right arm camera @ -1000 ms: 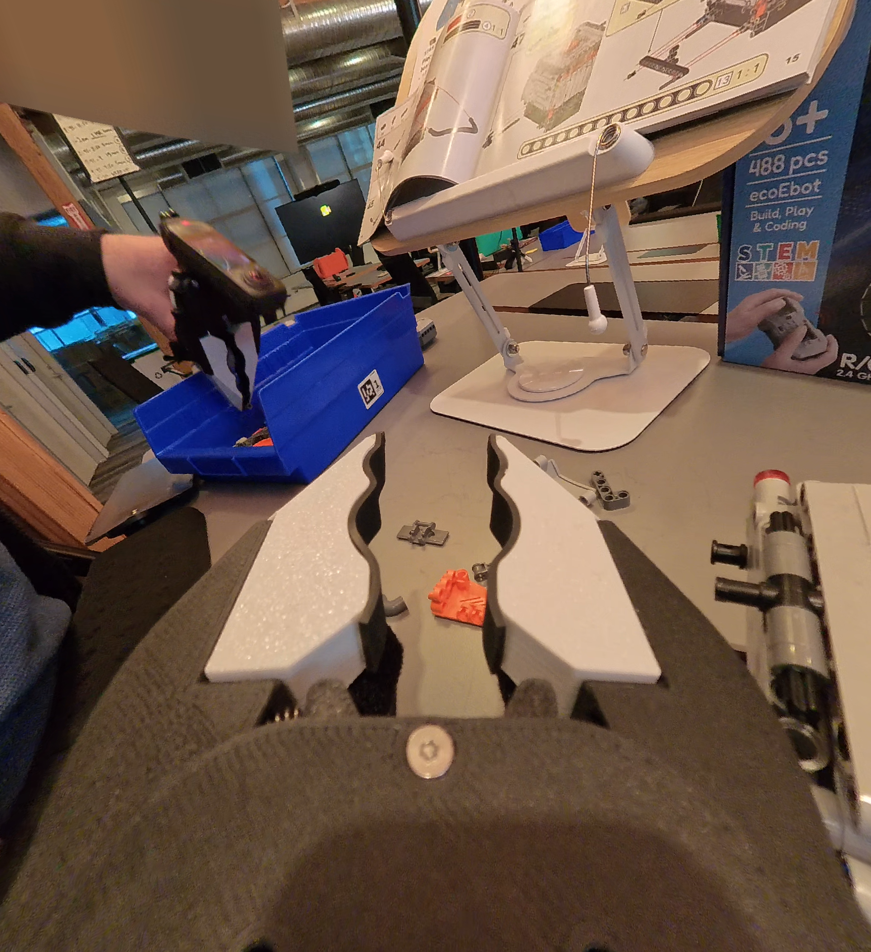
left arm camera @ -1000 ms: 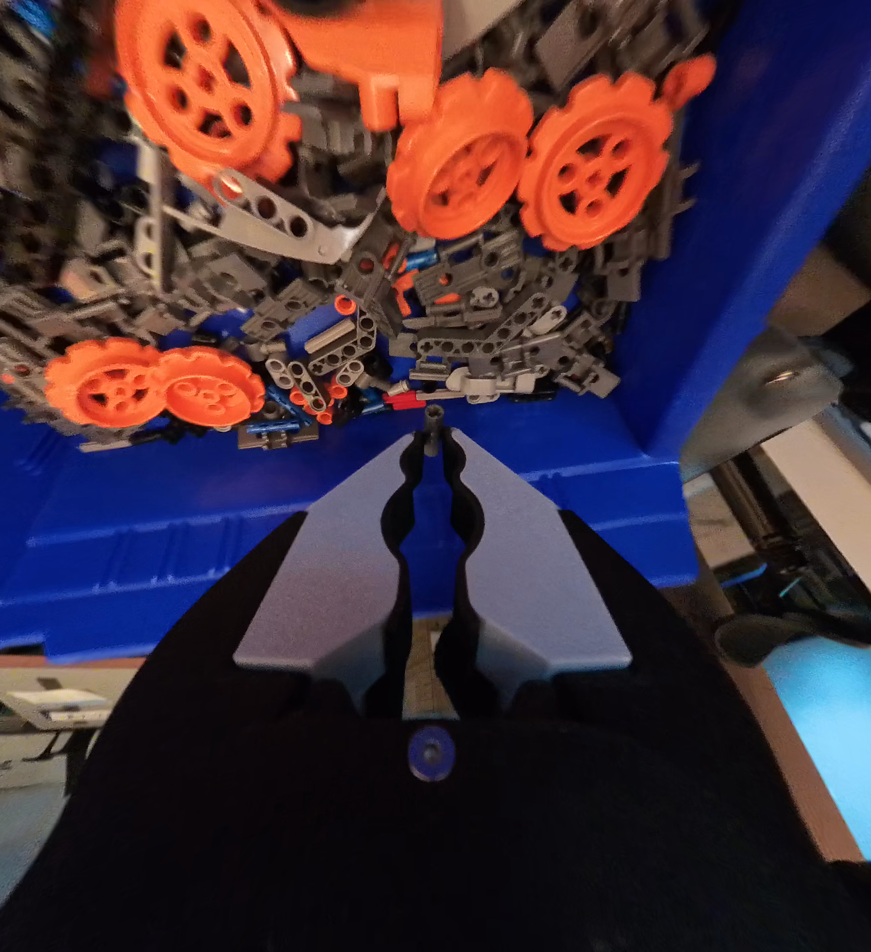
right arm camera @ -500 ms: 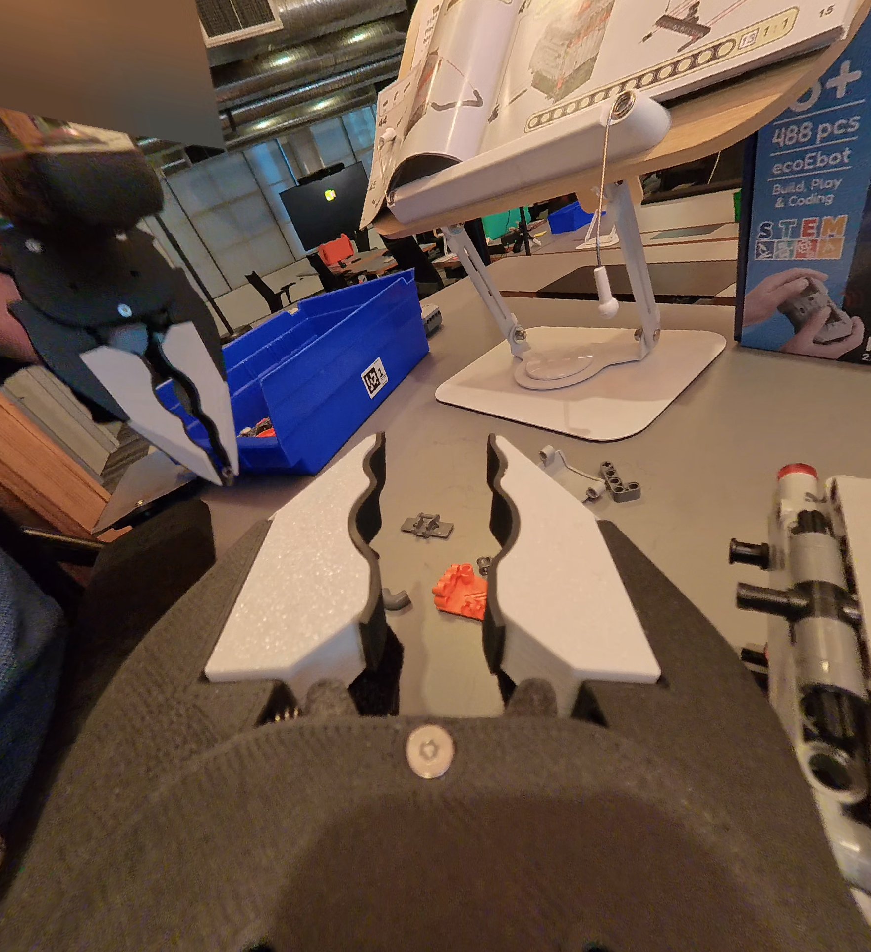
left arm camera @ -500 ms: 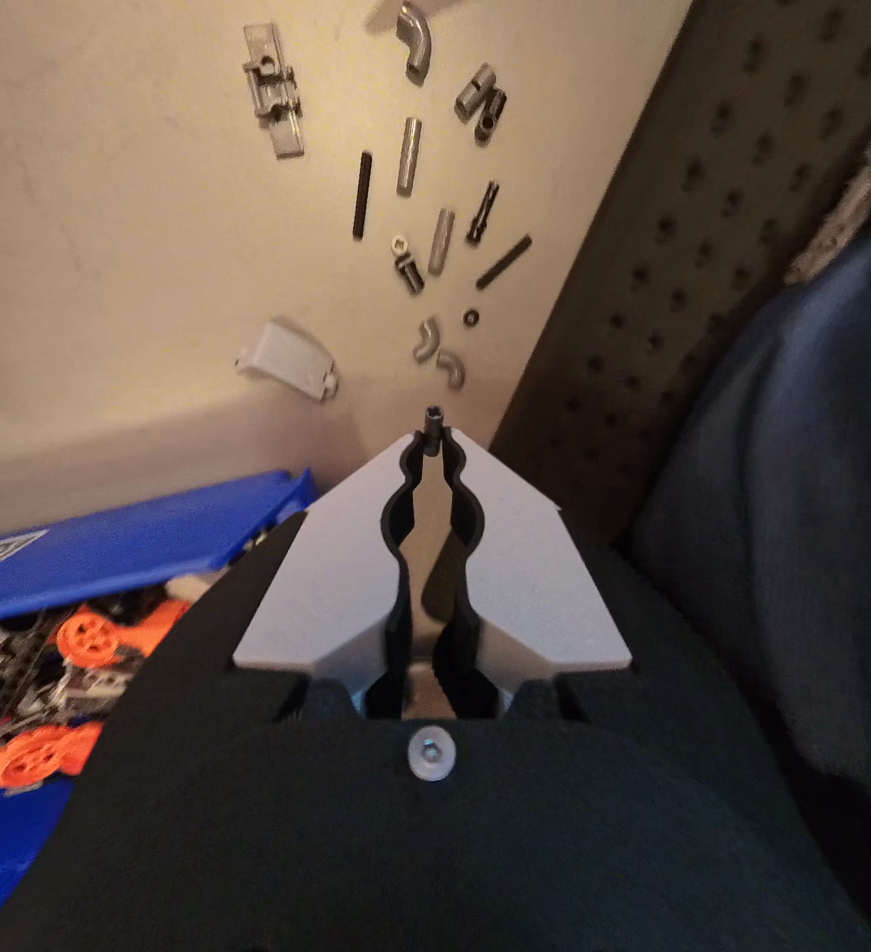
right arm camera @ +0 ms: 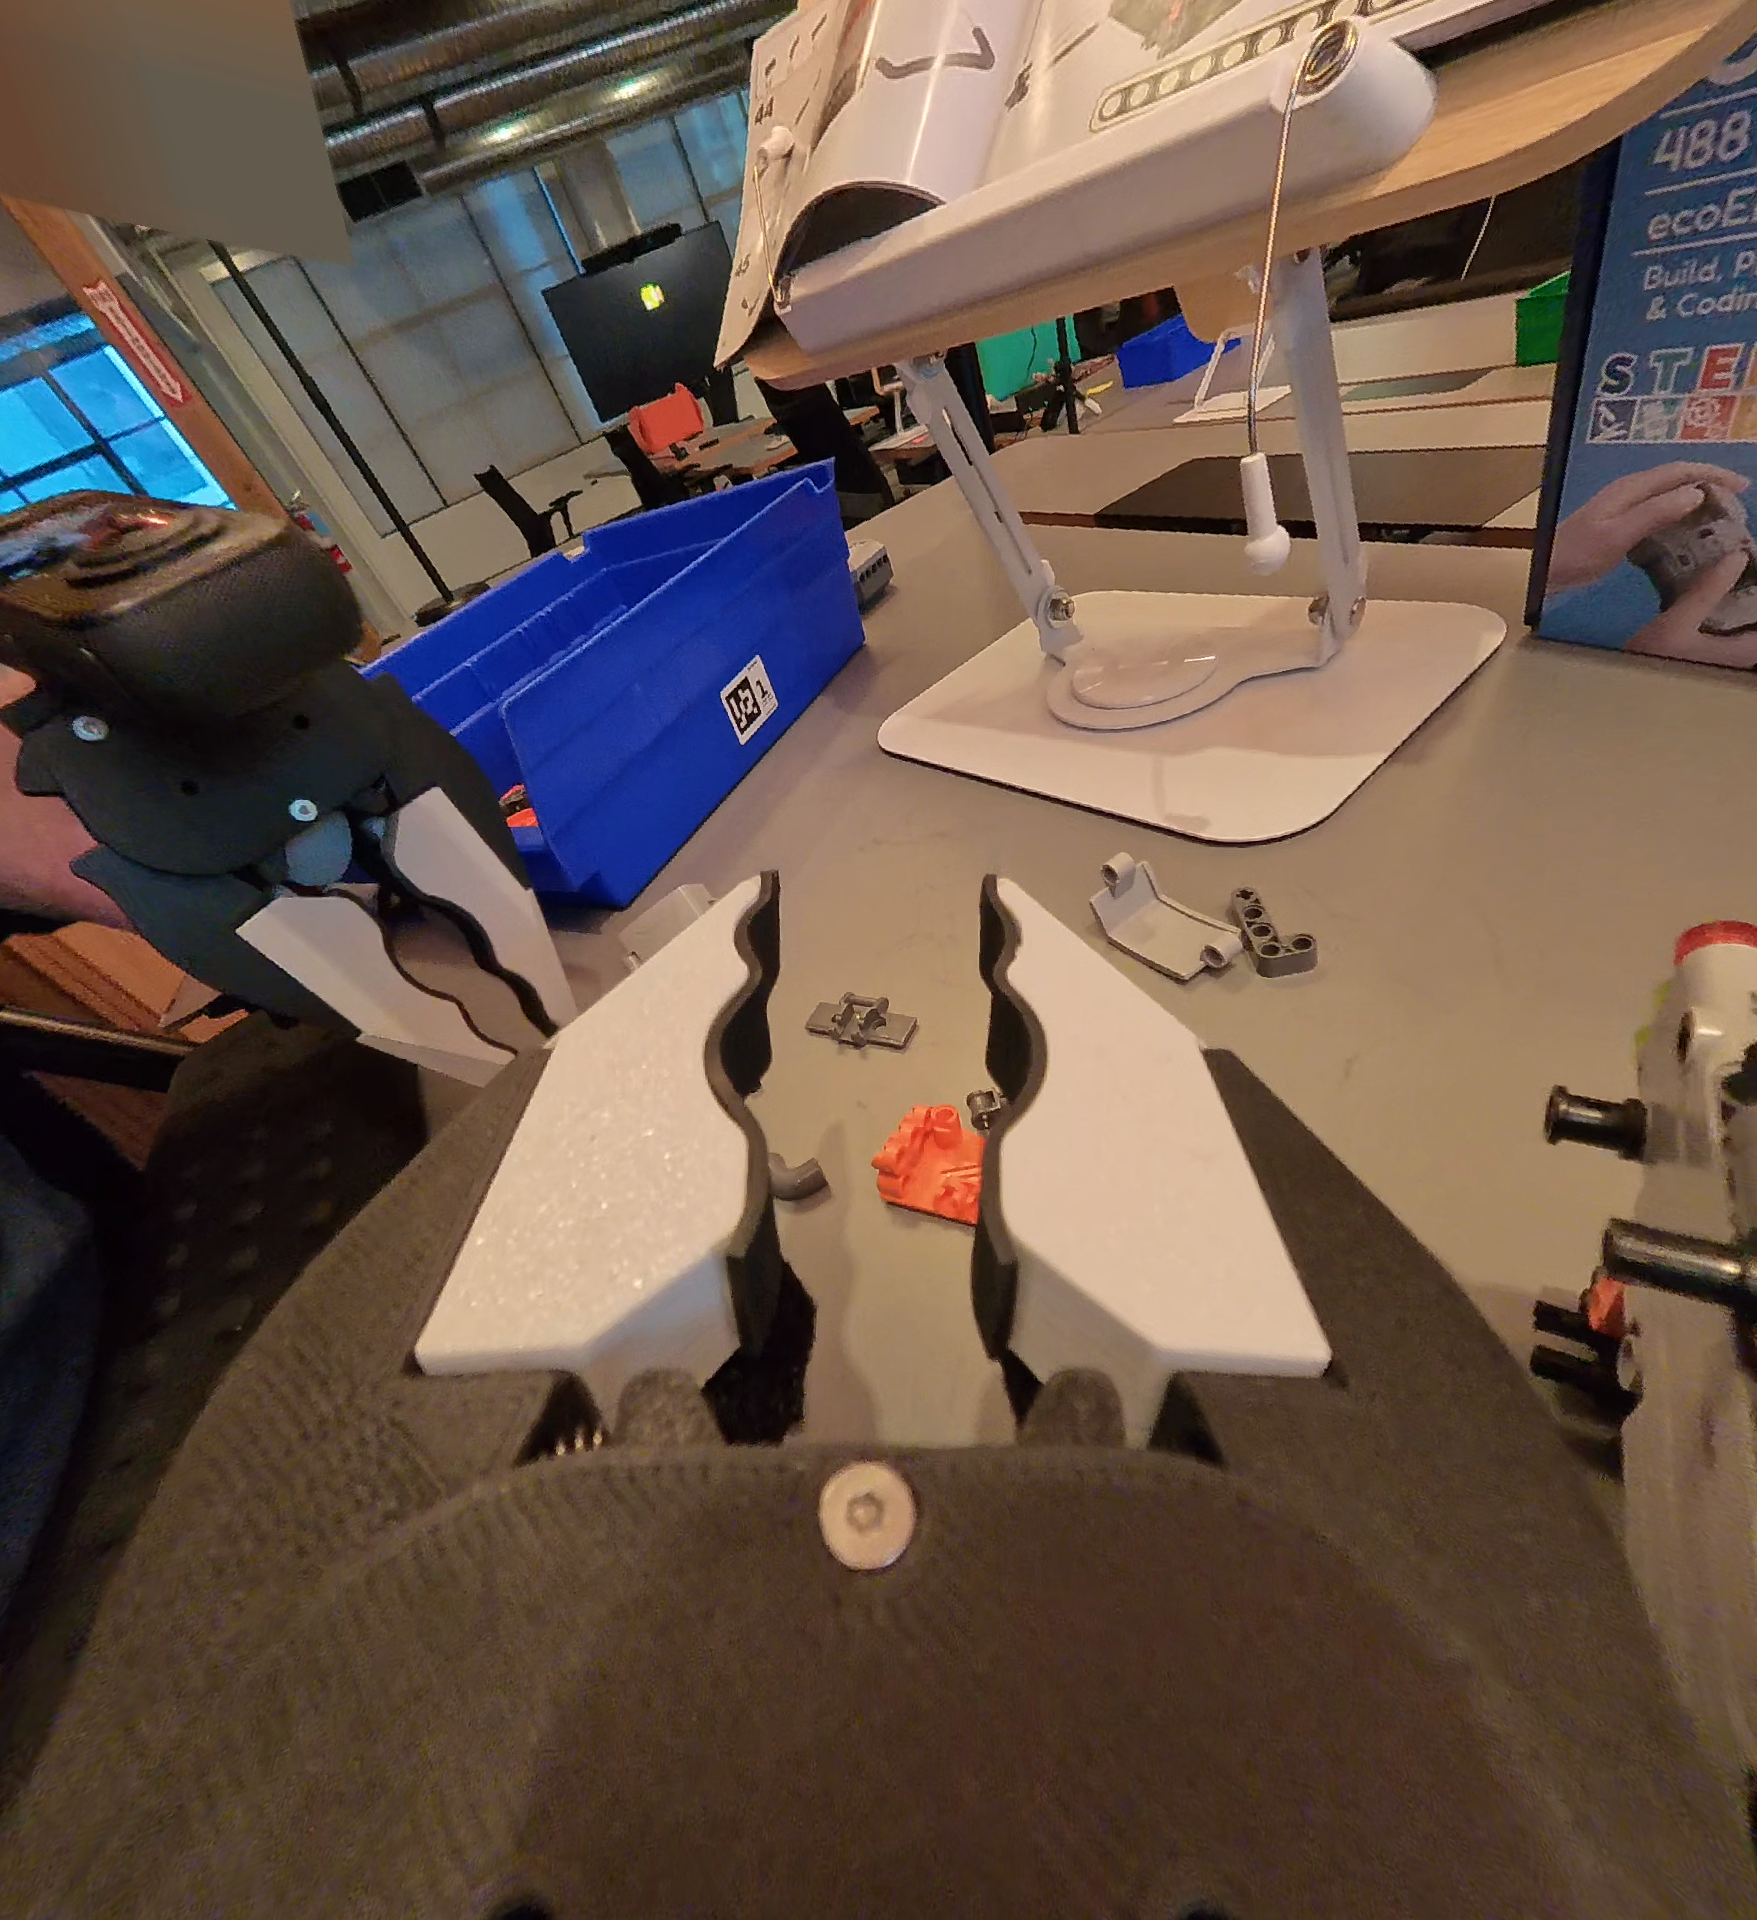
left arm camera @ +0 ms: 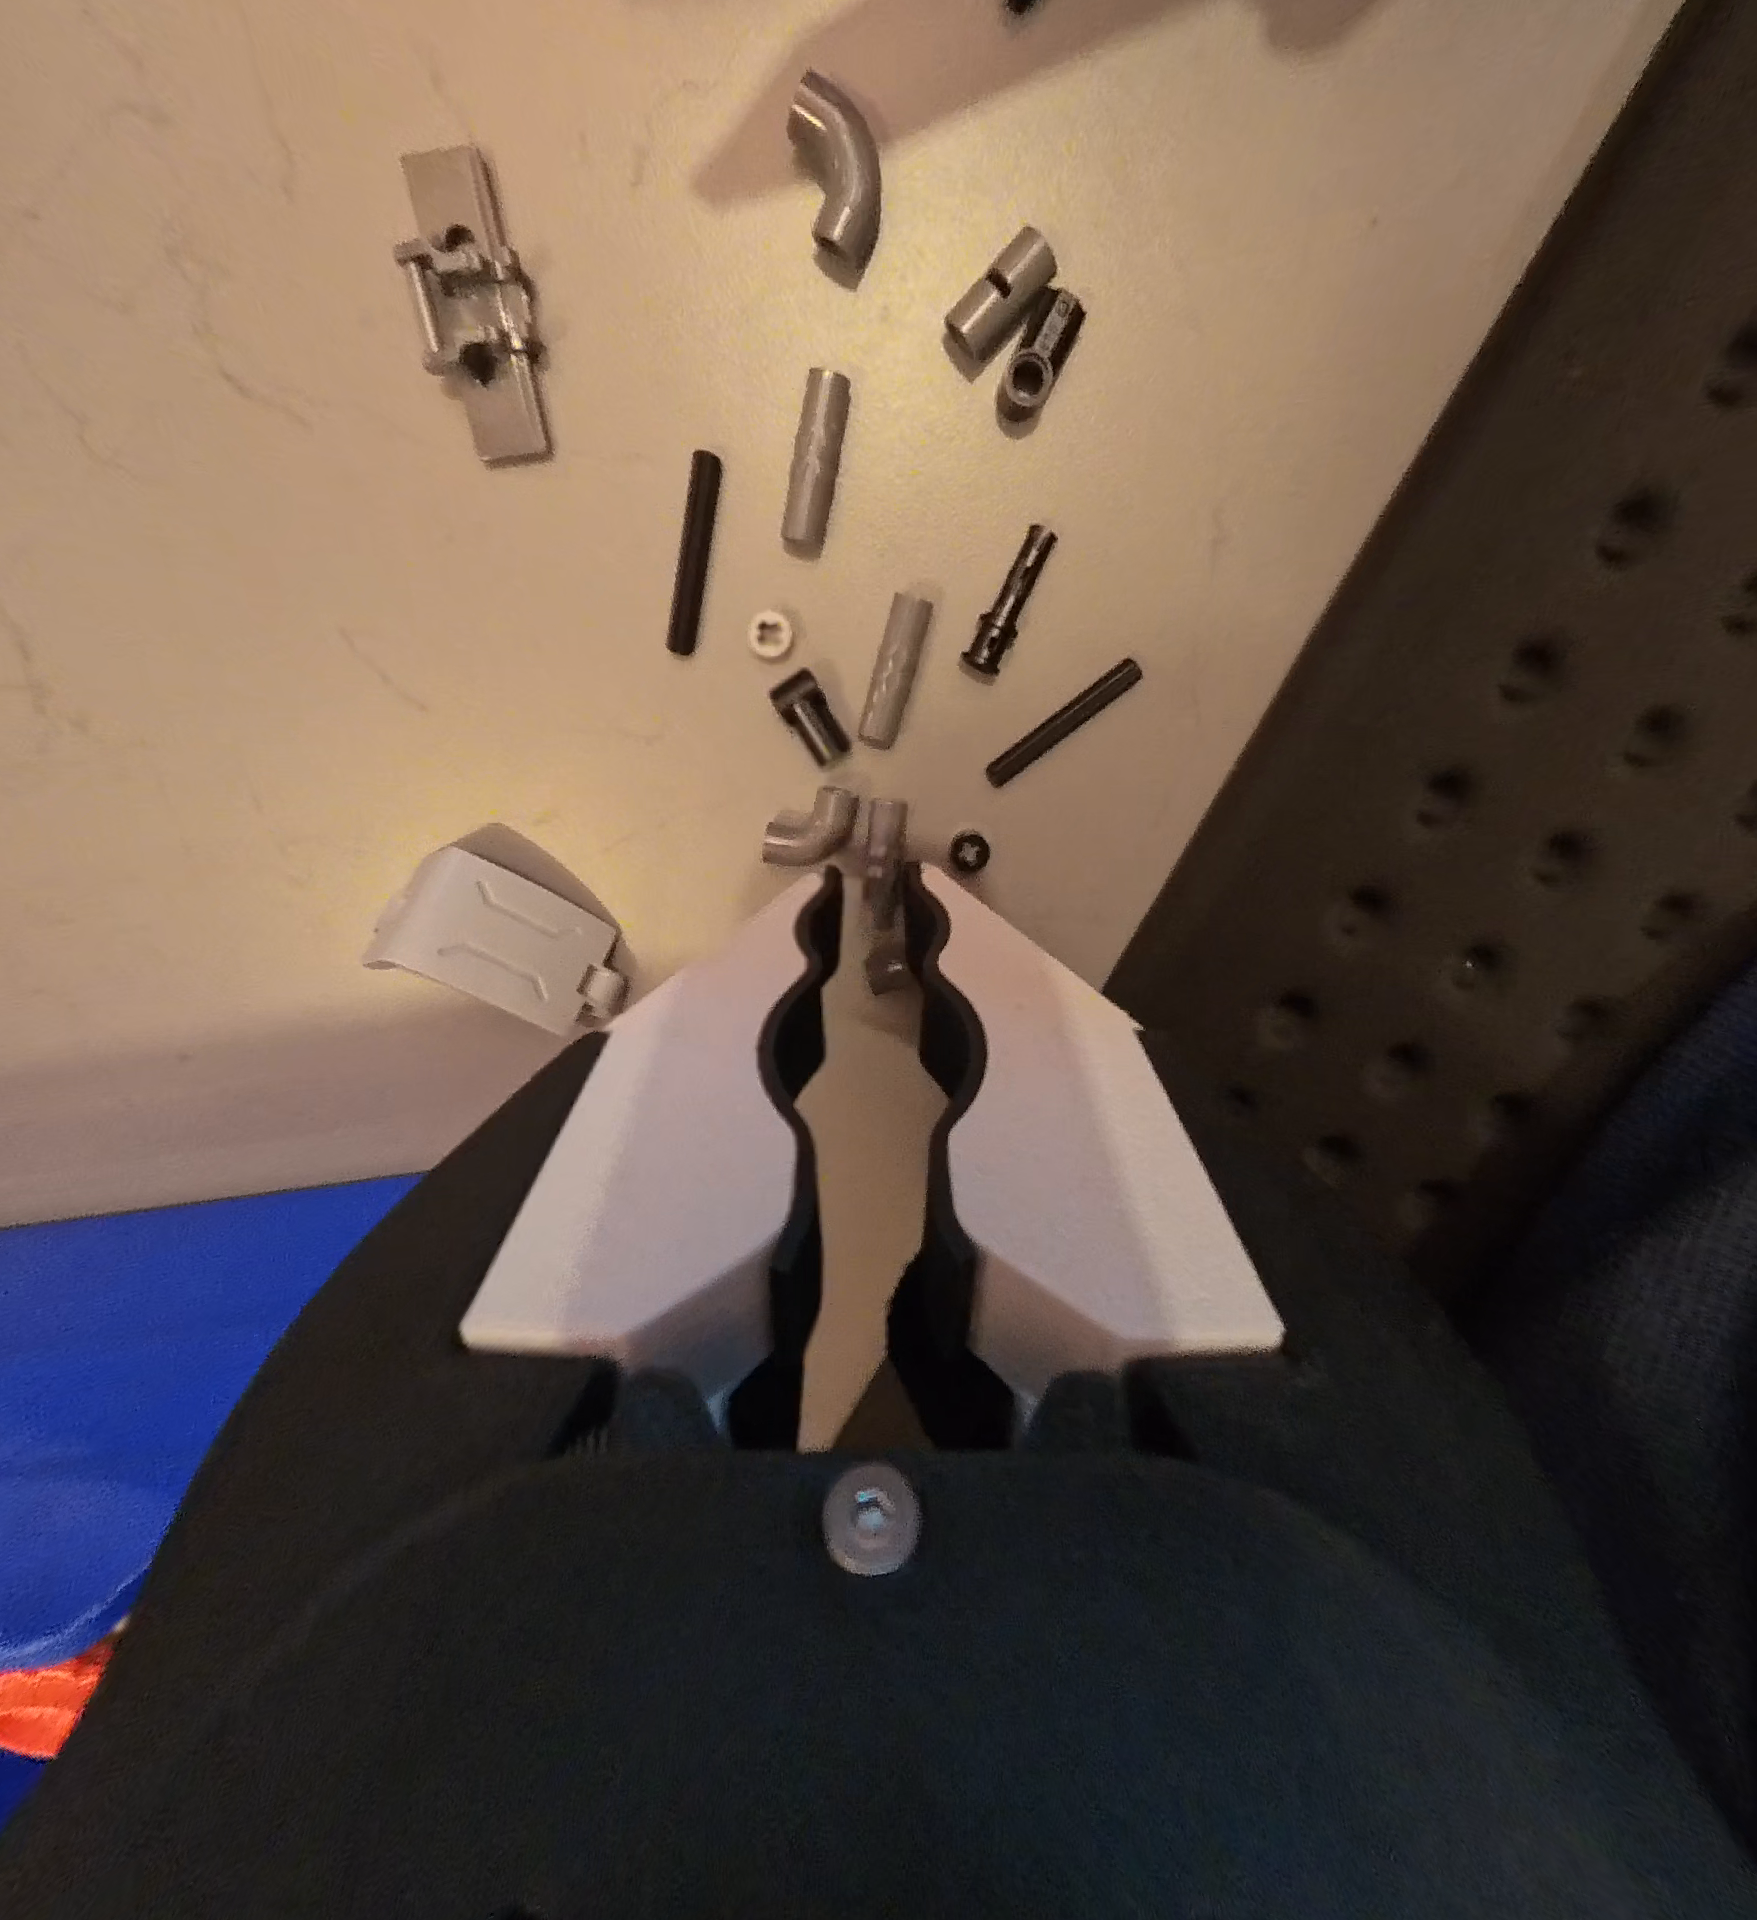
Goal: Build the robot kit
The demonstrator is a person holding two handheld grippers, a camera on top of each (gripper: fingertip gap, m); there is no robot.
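Note:
My left gripper (left arm camera: 874,878) hovers low over the beige table top, jaws slightly parted. A small dark grey pin (left arm camera: 882,925) sits loose between them, leaning on the right pad. Just beyond the tips lie a grey elbow (left arm camera: 806,836), a black bush (left arm camera: 970,850) and several grey and black pins and axles (left arm camera: 694,566). My right gripper (right arm camera: 879,904) is open and empty above the grey table. An orange piece (right arm camera: 931,1158), a grey track link (right arm camera: 861,1020) and a grey elbow (right arm camera: 799,1179) lie between its fingers. The left gripper (right arm camera: 526,1023) shows at its left, held by a hand.
A blue bin (right arm camera: 645,675) of parts stands at the back left, also seen in the left wrist view (left arm camera: 74,1351). A white book stand (right arm camera: 1196,717) holds an open manual. A blue box (right arm camera: 1705,364) stands at the right. A grey-white model (right arm camera: 1736,1195) lies at the right edge. A black perforated surface (left arm camera: 1476,727) borders the table. Some 20 cm of space lies between my two pairs of fingers.
The left gripper left the blue bin with the pin, moved over the table and dropped low above the loose parts; its jaws have parted. The right gripper has stayed open, shifting only slightly.

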